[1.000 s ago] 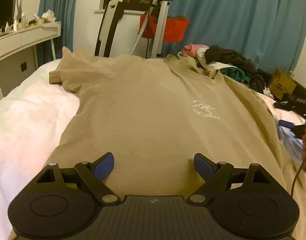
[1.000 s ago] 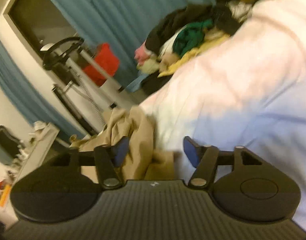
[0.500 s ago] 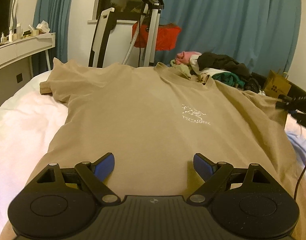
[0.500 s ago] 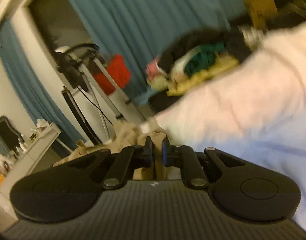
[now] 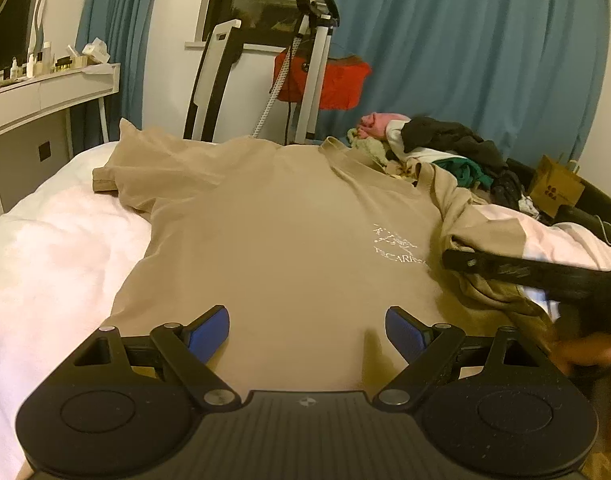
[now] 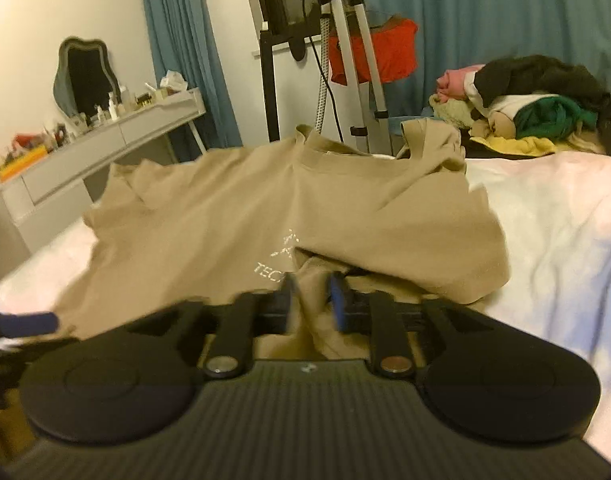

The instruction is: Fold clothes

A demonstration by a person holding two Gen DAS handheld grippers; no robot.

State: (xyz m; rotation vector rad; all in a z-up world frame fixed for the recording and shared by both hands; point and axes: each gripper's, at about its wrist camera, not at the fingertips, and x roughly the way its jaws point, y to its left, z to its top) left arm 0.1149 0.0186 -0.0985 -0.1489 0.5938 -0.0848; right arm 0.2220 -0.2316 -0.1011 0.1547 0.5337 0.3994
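- The right tool (image 6: pixel 310 300) has carried the shirt's right sleeve side in over the body, and a flap of the tan T-shirt (image 5: pixel 273 232) now lies folded across the chest where a second ago that side was spread out toward the bed's edge.
- In the right wrist view the white chest print (image 6: pixel 275 262) is half covered by that flap.
- The right tool's jaws are opening just now. A bunch of tan cloth sits between the blue pads (image 6: pixel 337 300); the blur makes it hard to say whether they press on it, but it looks like a let-go.
- The left tool (image 5: pixel 307 330) has barely shifted: jaws spread wide, nothing between them, hovering low over the shirt's hem end.
- The shirt itself lies front up on the white bed (image 5: pixel 45 264), collar toward the far side, its left sleeve (image 5: pixel 117 172) spread flat out.
- The pile of other clothes (image 5: pixel 445 152) waits beyond the collar, untouched.
- My read: the first lengthwise fold is in, though lumpy where the cloth bunches near the right tool.
- It would want smoothing, then the left sleeve side brought in to match.
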